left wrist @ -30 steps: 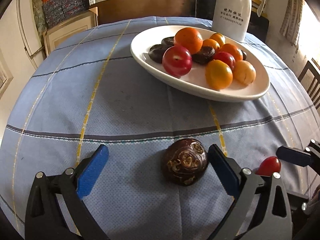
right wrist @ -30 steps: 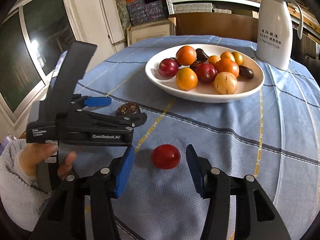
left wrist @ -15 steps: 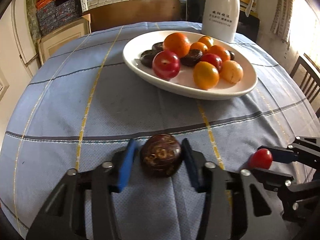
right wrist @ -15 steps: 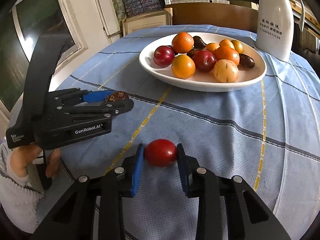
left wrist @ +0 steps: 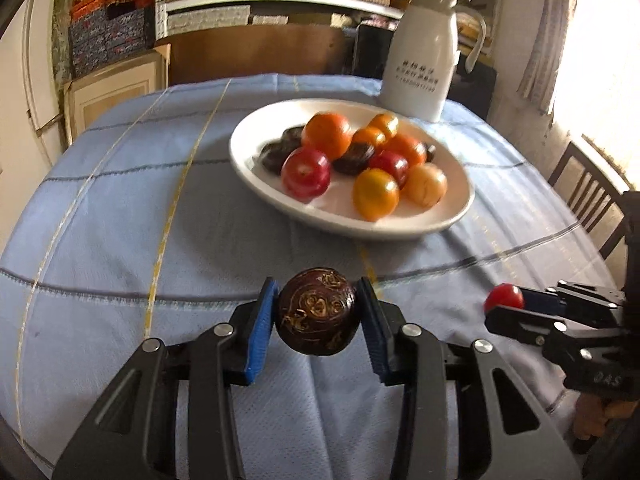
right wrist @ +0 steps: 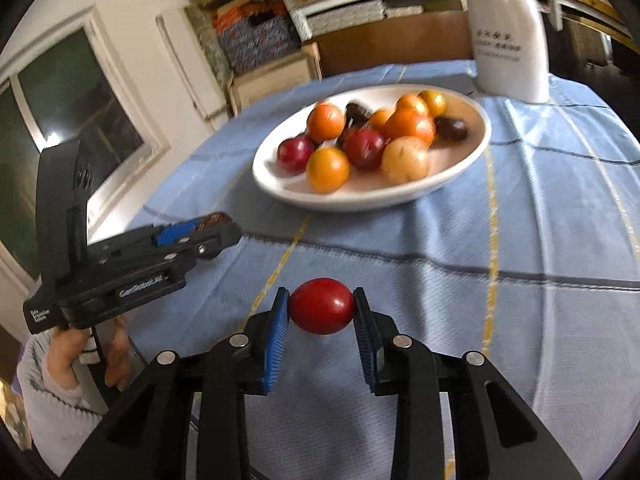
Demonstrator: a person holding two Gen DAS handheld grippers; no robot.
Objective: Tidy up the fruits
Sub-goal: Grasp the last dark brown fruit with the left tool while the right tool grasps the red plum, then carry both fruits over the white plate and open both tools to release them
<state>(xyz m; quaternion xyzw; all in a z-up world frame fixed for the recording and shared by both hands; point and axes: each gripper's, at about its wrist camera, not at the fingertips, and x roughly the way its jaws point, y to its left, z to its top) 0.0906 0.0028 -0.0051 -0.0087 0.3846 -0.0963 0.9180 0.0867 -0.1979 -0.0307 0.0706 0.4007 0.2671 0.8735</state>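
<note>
1. Nearest to me, my left claw [left wrist: 316, 316] is clenched on the dark brown round fruit with tan scarred markings [left wrist: 316, 316], pinched between the 2 blue pads and seemingly raised just off the cloth.
2. My right claw [right wrist: 321, 306] grips the smooth red oval fruit [right wrist: 321, 306] in the same manner; from the left wrist view it hangs off to the right, near the worktop's edge.
3. I judge both fruits are bound for the white oval ceramic bowl [left wrist: 448, 224], which lies ahead, well apart from both claws.
4. Risk: both fruits are round and smooth and held only at their sides, so a quick swing or a slackened squeeze could let 1 slip out and roll off the round worktop.
5. Risk: the bowl already holds a crowded heap of orange, red, yellow and dark fruits [right wrist: 364, 144]; dropping a fruit onto that heap could knock another over the low rim.
6. Risk: 2 claws arriving together may collide above the bowl.
7. The worktop wears a pale blue woven cloth with grey and yellow stripes [left wrist: 120, 220], slightly wrinkled.
8. Beyond the bowl stands a tall white plastic jug with printed lettering [left wrist: 424, 68]; farther off are shelves of stacked patterned boxes [left wrist: 108, 36], a window at left and a wooden chair at right.
</note>
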